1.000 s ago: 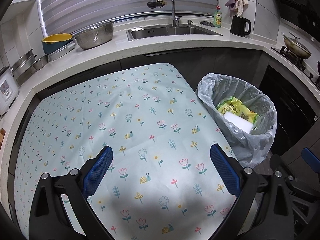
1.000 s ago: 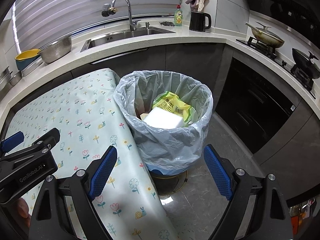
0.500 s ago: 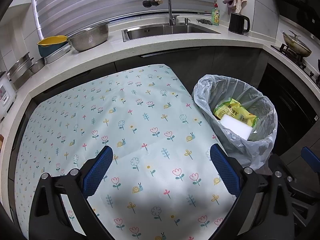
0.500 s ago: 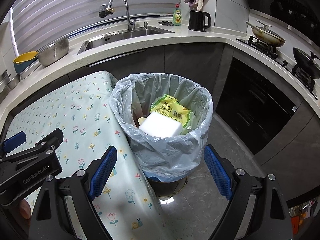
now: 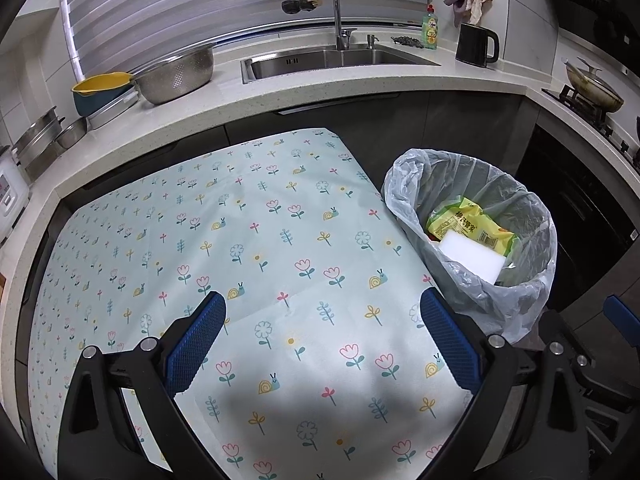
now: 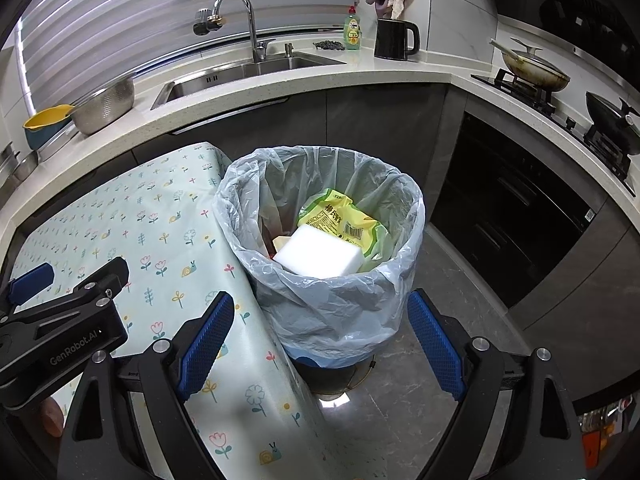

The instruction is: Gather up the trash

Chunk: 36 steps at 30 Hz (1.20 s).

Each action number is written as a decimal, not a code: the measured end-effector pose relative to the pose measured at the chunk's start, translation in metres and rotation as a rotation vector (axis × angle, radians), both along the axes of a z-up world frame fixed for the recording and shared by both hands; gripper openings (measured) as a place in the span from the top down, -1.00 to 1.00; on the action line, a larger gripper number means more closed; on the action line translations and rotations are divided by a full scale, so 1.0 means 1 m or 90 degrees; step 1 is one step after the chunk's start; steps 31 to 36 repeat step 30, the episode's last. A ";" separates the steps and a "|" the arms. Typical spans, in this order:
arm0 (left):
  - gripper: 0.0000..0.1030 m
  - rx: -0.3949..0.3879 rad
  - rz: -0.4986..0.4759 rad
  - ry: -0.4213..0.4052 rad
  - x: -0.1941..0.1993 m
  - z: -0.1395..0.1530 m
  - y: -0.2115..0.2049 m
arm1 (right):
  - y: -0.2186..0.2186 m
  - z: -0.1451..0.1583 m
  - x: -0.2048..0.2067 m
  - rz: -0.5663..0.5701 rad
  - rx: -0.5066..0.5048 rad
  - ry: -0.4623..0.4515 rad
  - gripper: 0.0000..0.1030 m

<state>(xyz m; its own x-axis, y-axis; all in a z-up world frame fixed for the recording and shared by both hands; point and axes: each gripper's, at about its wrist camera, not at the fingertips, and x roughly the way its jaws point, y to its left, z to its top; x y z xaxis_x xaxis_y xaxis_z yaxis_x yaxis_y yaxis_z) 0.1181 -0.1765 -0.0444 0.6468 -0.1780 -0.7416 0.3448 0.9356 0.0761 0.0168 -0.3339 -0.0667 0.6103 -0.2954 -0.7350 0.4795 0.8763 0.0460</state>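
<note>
Standing at the far left of the counter, a yellow and blue bowl sits just beside a steel colander, and further right are the sink with its tall faucet, a green soap bottle and a black kettle.

Below the counter, a table with a pale flowered tablecloth fills the left and middle of the left wrist view. The left gripper hangs over the near part of this cloth, its two blue pads wide apart and nothing between them.

To the right of the table edge stands the trash bin, lined with a thin grey plastic bag that touches the hanging cloth. Inside the bin lie a white foam block and, under and behind it, a yellow-green snack wrapper. Some smaller pieces show under them, but I cannot tell what they are.

The right gripper is over the near side of the bin, also with the fingers spread and holding nothing. On the far right, a pan and a dark wok rest on the stove.
</note>
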 end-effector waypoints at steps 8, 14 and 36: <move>-0.81 0.003 -0.005 -0.001 0.003 -0.001 -0.007 | -0.006 -0.001 0.001 -0.007 0.000 0.000 -0.64; -0.81 0.008 -0.008 0.000 0.004 -0.003 -0.011 | -0.009 -0.002 0.001 -0.009 0.003 0.001 -0.64; -0.81 0.009 -0.006 -0.003 0.005 -0.005 -0.014 | -0.010 -0.004 0.000 -0.011 0.007 0.000 -0.64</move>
